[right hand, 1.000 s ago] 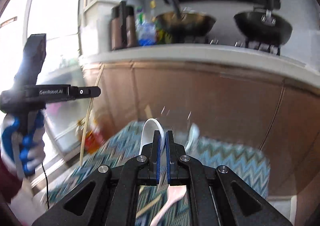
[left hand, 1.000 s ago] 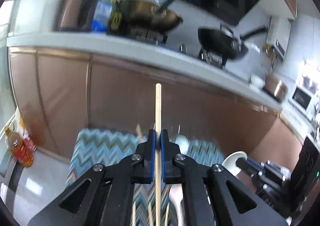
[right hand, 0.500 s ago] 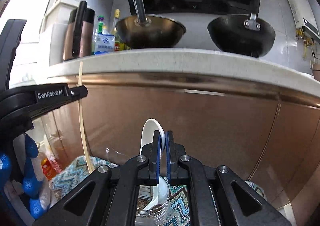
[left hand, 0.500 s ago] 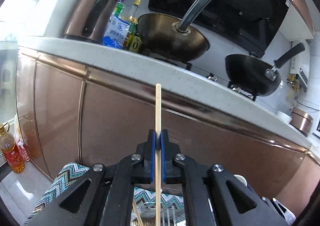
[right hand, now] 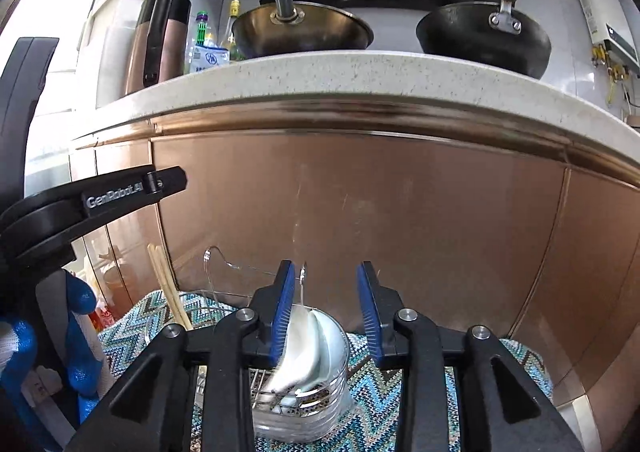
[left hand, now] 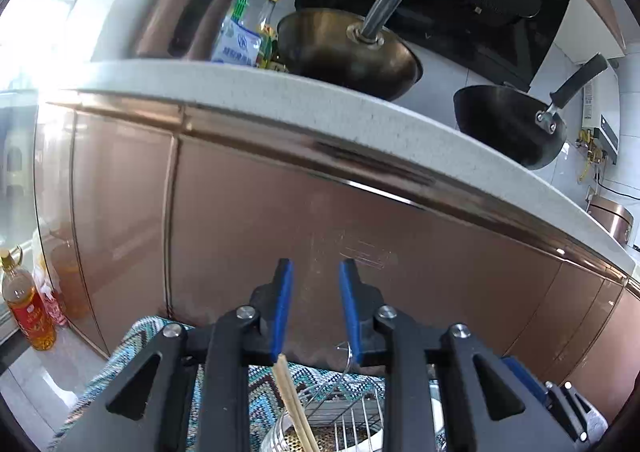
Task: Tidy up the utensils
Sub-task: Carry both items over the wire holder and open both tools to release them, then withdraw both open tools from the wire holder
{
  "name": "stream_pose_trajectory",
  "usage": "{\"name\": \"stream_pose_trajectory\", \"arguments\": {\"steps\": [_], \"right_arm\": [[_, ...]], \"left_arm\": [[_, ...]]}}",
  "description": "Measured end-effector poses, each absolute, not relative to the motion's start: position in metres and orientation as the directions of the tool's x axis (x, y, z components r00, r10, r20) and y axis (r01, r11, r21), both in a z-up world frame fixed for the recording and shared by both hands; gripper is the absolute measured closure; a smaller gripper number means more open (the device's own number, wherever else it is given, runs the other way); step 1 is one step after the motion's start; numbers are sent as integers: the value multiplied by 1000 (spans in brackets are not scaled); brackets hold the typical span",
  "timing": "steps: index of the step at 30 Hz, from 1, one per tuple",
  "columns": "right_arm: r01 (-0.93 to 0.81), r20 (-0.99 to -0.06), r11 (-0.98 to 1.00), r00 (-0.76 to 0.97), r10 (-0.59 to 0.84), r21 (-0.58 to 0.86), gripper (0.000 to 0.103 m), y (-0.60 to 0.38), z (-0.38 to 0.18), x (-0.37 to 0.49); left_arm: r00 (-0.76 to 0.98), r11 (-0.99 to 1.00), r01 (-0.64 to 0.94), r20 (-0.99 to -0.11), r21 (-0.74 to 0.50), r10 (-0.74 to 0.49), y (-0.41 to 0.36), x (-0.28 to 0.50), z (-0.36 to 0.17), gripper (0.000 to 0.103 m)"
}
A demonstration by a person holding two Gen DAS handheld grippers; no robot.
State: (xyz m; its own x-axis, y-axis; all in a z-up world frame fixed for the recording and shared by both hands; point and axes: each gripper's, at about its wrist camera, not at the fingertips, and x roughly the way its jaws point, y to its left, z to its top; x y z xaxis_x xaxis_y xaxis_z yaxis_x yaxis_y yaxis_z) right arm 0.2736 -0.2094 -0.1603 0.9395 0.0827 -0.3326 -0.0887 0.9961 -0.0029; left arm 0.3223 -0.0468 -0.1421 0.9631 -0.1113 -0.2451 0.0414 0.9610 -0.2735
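Observation:
My left gripper (left hand: pixel 316 312) is open and empty above a wire utensil holder (left hand: pixel 344 416); wooden chopsticks (left hand: pixel 294 404) stand in the holder just below its fingers. My right gripper (right hand: pixel 326 312) is open and empty above the clear cup (right hand: pixel 308 392) of the same holder, where white spoons (right hand: pixel 304 348) lean, blurred. The chopsticks (right hand: pixel 168 288) also show at the left of the right wrist view, beside the left gripper's body (right hand: pixel 92 203).
The holder stands on a blue zigzag-patterned cloth (right hand: pixel 400 412) in front of copper-coloured cabinet doors (right hand: pixel 400 232). Above runs a speckled counter edge (right hand: pixel 360 75) with two woks and bottles. An oil bottle (left hand: pixel 28 312) stands on the floor at the left.
Both grippers have opened. The chopstick has dropped from the left gripper into the holder, and the white spoon has dropped from the right gripper into the cup.

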Motion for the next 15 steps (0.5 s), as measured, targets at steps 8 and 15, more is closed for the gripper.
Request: {"name": "stream_pose_trajectory", "arguments": {"steps": [8, 15], "right_arm": [[-69, -276, 998, 959, 70, 14, 71, -223, -112, 223], [-46, -218, 998, 975, 54, 46, 67, -240, -56, 158]], "left_arm": [[980, 977, 42, -184, -207, -81, -27, 259, -83, 71], [988, 990, 23, -149, -141, -44, -10, 184, -30, 66]]}}
